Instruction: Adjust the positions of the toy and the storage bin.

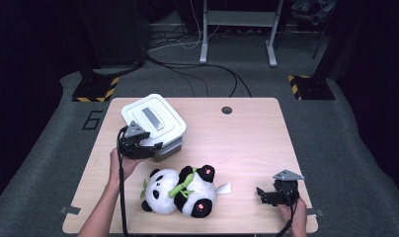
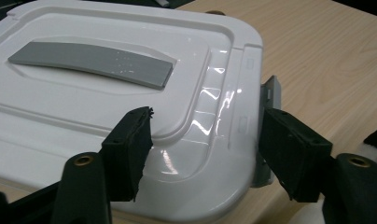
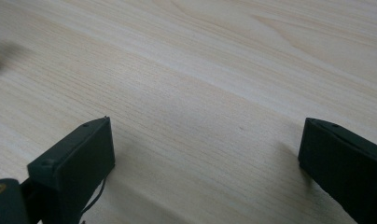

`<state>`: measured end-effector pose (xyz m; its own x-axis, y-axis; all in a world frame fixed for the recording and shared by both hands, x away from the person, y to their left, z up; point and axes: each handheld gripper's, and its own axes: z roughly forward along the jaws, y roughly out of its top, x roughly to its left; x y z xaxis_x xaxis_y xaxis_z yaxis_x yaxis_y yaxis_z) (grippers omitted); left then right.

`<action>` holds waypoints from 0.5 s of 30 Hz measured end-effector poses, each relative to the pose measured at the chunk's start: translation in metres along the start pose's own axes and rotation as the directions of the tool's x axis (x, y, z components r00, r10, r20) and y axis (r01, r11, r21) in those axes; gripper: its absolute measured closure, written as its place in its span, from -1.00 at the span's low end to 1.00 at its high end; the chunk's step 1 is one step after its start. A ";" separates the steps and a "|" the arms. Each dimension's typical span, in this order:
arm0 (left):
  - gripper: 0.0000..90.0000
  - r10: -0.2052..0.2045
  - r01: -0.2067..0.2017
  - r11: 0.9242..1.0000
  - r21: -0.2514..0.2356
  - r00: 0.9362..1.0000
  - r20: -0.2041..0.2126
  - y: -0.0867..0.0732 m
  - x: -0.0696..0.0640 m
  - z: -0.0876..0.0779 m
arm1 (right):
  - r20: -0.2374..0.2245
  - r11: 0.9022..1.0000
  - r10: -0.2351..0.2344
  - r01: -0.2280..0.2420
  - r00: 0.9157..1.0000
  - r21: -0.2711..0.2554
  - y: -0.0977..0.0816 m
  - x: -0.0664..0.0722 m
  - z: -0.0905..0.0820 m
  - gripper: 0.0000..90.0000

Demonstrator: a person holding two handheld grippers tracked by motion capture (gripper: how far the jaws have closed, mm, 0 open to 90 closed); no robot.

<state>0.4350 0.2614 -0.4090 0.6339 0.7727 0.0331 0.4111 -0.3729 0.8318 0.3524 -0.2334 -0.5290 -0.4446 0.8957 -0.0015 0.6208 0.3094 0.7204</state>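
Straddling lid (image 2: 130, 93) corner, box base hidden

light wood table (image 1: 247, 143) in middle of frame, rounded corners, standing on grey carpet floor (image 1: 336, 128). small dark round hole (image 1: 226, 110) near table's upper edge, centre. white lidded box (image 1: 153, 121) with grey handle strip on lid, at upper left part of table. panda plush toy (image 1: 180, 190) lying at lower centre, just below box. grey tape pieces at lower table corners.
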 end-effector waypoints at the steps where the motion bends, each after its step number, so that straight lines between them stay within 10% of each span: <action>1: -0.19 0.008 -0.008 1.000 -0.001 1.000 0.001 0.000 -0.001 -0.001 | 0.000 1.000 0.000 0.000 1.000 0.000 0.000 0.000 0.000 -0.94; 15: 0.25 0.065 -0.065 0.998 0.005 0.997 0.035 0.008 -0.017 0.014 | 0.001 1.000 -0.003 0.003 1.000 -0.001 0.000 0.000 0.000 -0.94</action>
<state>0.4367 0.2381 -0.4102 0.6819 0.7284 0.0673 0.3724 -0.4249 0.8251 0.3524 -0.2334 -0.5289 -0.4458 0.8951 -0.0049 0.6189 0.3122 0.7207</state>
